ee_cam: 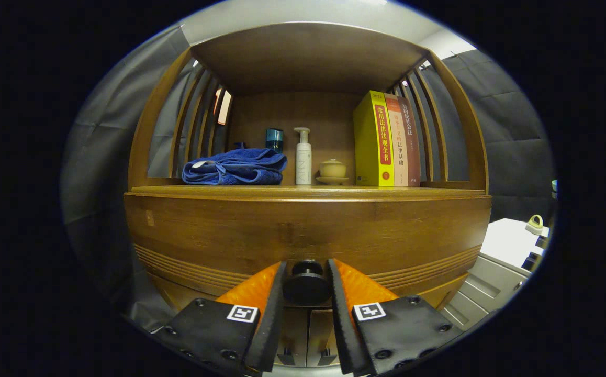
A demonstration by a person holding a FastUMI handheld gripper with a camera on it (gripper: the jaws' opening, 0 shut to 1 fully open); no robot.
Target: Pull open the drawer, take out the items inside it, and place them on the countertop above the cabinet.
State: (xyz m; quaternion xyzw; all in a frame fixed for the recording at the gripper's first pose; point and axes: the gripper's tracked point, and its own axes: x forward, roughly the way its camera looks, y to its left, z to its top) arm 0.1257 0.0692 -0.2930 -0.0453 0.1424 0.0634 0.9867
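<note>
Gripper view: the gripper [306,280] held its two fingers narrowly around the round black drawer knob [306,284], which sat between them, the pads seemingly touching its sides. The closed brown wooden drawer front [303,228] stood just beyond the fingertips, facing them squarely, so the pull would likely run straight back. Above lay the wooden countertop [308,191], bearing a folded blue towel [236,166].

Close, level, facing drawer [307,230] front
</note>
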